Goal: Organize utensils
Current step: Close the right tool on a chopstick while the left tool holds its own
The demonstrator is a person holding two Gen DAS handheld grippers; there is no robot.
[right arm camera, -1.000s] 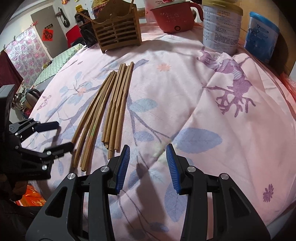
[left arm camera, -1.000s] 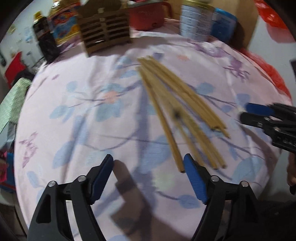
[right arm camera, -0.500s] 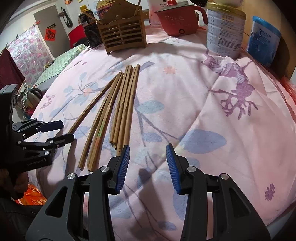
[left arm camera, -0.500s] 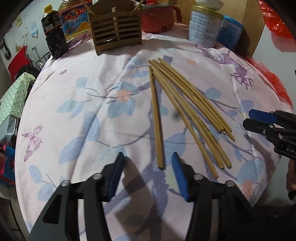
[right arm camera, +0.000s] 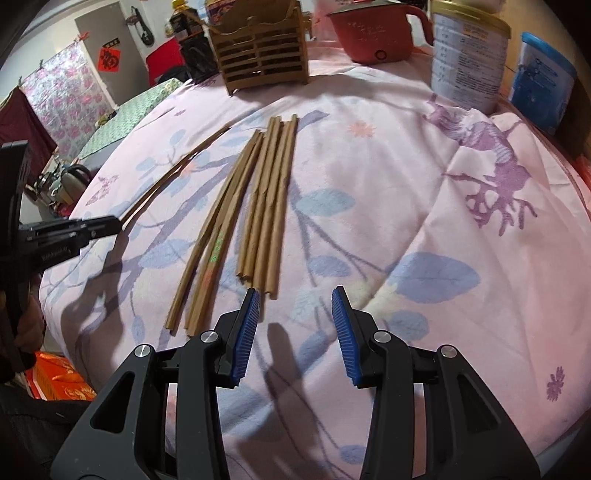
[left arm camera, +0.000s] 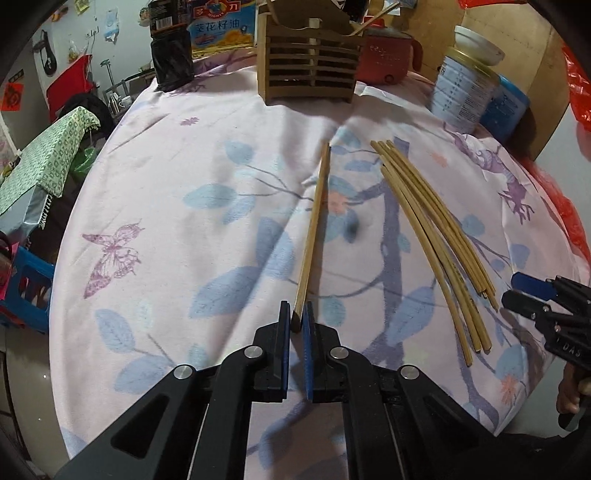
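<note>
table under a pink cloth printed with blue leaves and purple butterflies, wrinkled and puckered in places. at the far edge, largest first: slatted wooden utensil holder, its top cut off by the frame in the left view; tall pale tin can; red electric pot with a side handle; blue tub partly behind the can; dark bottle, cap cut off. nothing stands between the holder and the sticks.

loose chopsticks, thin bamboo, lie mid-cloth in a rough fan of two touching clusters; count hard to fix where they overlap. one carries a green mark, unreadable.

single chopstick lies apart from the bunch, far end pointing toward the holder. left gripper is clenched on its near end, blue ribbed pads pressing both sides; whether the stick is lifted or resting on the cloth, cannot tell.

right gripper half-spread, nothing between its pads, just beside the near tips of the bunch and above bare cloth. part of a hand shows at the frame edge behind it.
</note>
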